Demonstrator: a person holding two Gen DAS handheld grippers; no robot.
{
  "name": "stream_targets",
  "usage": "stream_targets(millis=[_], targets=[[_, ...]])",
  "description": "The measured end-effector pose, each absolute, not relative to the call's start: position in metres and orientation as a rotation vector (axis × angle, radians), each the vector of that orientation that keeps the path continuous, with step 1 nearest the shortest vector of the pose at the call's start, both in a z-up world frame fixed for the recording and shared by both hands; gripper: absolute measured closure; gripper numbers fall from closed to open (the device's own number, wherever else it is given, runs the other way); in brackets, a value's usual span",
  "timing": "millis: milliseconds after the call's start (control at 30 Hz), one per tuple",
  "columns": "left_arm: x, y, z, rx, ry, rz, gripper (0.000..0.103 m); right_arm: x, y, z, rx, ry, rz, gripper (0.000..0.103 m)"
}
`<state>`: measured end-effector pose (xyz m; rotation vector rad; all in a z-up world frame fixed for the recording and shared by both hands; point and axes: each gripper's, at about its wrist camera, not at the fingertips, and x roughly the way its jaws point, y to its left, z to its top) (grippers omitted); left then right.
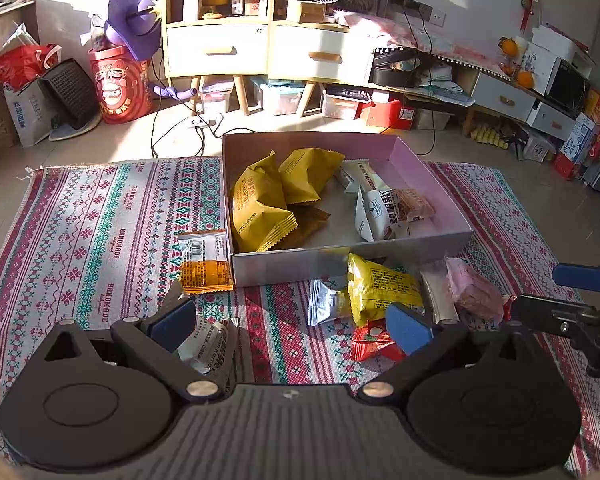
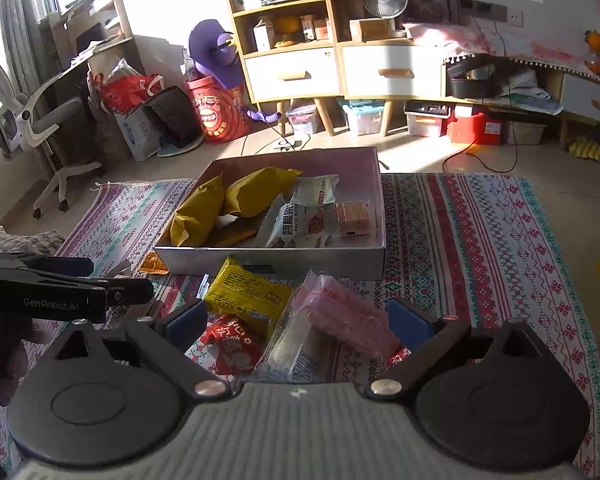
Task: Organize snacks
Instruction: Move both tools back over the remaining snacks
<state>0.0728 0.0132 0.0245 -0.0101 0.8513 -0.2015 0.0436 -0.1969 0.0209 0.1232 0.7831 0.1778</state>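
Though both wide-jawed and empty, left gripper [image 1: 292, 320] over half-hidden white packet [image 1: 212, 344], right gripper [image 2: 296, 320] masking red packet [image 2: 230, 344].

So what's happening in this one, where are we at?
A person is sorting snack packets into a shallow cardboard box on a patterned cloth. Several yellow and white packets already lie inside it. Both tools are open and hold nothing: the left hand-held gripper and the right hand-held gripper hover over the loose pile in front of the box, which includes a yellow packet, a pink packet and a red packet. An orange packet lies beside the box's left corner.
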Motion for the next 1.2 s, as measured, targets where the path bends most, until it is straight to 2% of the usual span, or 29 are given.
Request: stream_targets(millis=[333, 800, 1000, 1200], targets=[[0.037, 0.033, 0.004, -0.116, 0.882, -0.248, 0.0, 0.033, -0.208, 0.01, 0.11, 0.787, 0.177, 0.003], [0.024, 0.069, -0.025, -0.084, 0.842, -0.178, 0.0, 0.013, -0.231, -0.013, -0.013, 0.824, 0.095, 0.001], [0.035, 0.082, -0.041, -0.124, 0.81, -0.128, 0.0, 0.012, -0.23, -0.04, -0.113, 0.84, 0.083, 0.005], [0.041, 0.082, -0.057, -0.163, 0.73, -0.113, 0.0, 0.021, -0.24, -0.057, -0.078, 0.842, 0.023, 0.007]])
